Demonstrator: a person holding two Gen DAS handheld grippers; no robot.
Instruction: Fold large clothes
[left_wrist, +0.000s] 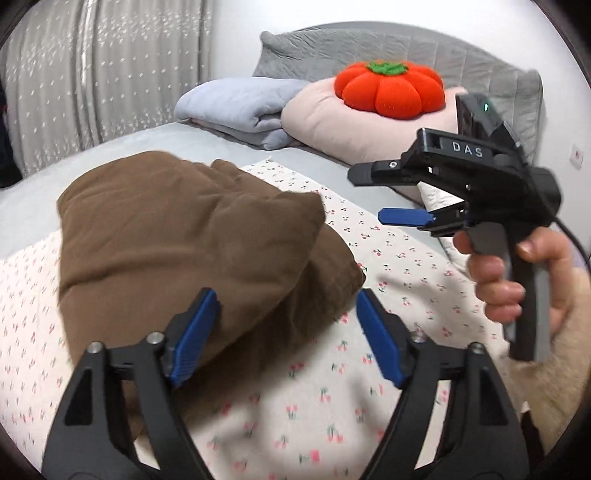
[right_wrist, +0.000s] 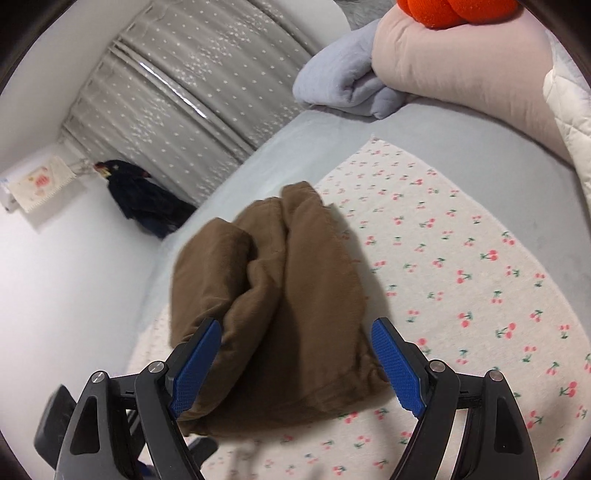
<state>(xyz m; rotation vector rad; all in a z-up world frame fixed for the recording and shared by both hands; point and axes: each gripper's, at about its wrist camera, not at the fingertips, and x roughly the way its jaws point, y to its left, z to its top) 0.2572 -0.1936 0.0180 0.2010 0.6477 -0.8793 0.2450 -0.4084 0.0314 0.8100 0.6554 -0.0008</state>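
Note:
A brown garment (left_wrist: 192, 243) lies folded in a thick bundle on a cherry-print cloth (left_wrist: 295, 387) on the bed. My left gripper (left_wrist: 286, 332) is open and empty, its fingers just above the bundle's near edge. My right gripper (left_wrist: 373, 195) shows in the left wrist view, held in a hand to the right of the bundle, open and empty. In the right wrist view the bundle (right_wrist: 280, 295) lies under my open right gripper (right_wrist: 295, 363), on the cherry-print cloth (right_wrist: 461, 277).
A grey sheet (left_wrist: 147, 140) covers the bed. At the head lie a folded light-blue blanket (left_wrist: 243, 107), a pink pillow (left_wrist: 343, 125), an orange pumpkin cushion (left_wrist: 389, 88) and a grey pillow (left_wrist: 369, 48). Curtains (right_wrist: 207, 85) and a dark coat (right_wrist: 144, 199) are beyond the bed's far edge.

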